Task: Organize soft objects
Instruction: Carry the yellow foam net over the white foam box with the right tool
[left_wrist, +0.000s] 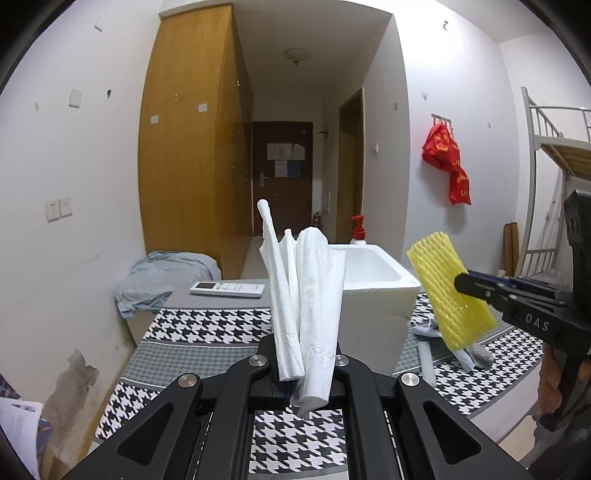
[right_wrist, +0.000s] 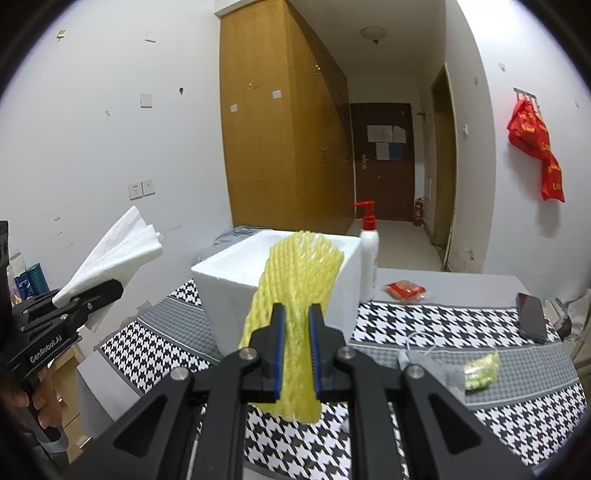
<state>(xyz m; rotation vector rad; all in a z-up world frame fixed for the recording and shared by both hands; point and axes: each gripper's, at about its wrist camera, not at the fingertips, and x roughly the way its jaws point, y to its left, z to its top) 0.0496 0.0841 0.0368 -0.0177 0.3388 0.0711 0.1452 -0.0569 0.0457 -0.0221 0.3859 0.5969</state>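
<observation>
My left gripper is shut on a white foam sheet, crumpled and standing upright between its fingers, in front of the white foam box. From the right wrist view the same white foam sheet sticks up out of the left gripper at the left edge. My right gripper is shut on a yellow foam net, held up just before the white foam box. In the left wrist view the yellow foam net and right gripper hang to the right of the box.
A houndstooth cloth covers the table. On it lie a pump bottle, a red packet, a dark phone, a small green-yellow foam piece, a remote and grey soft pieces. A blue cloth lies at the far left.
</observation>
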